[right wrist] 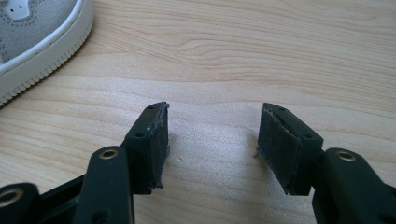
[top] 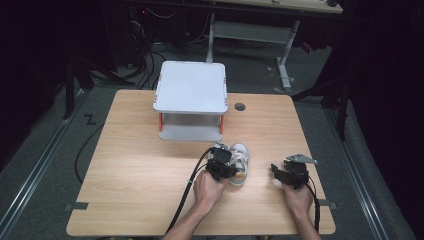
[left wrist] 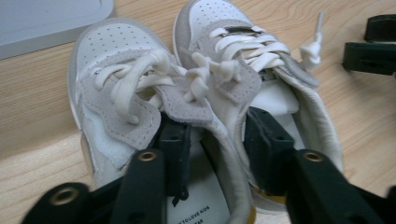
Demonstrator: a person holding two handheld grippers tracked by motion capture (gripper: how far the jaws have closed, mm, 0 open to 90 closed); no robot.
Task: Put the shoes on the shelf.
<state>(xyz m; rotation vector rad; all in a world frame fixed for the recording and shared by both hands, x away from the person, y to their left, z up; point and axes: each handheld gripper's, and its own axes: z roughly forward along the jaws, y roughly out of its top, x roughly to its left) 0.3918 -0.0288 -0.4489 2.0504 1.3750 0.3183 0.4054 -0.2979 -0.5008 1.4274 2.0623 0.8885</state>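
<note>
On the wooden worktop (top: pixel 140 170), before a grey two-tier stand (top: pixel 191 87), the left claw (left wrist: pixel 212 140) has one jaw inside each of two small white shoes (left wrist: pixel 154 93), pinching their adjoining collars, while the right claw (right wrist: pixel 212 140) rests spread and empty nearby.

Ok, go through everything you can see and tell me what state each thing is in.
Left gripper: one jaw inside each shoe, straddling the two inner walls.
Right gripper: open, nothing between its jaws.
Left shoe: upright, laced.
Right shoe: upright, laced, beside the other.
Two-tier shelf: standing, top bare.
</note>
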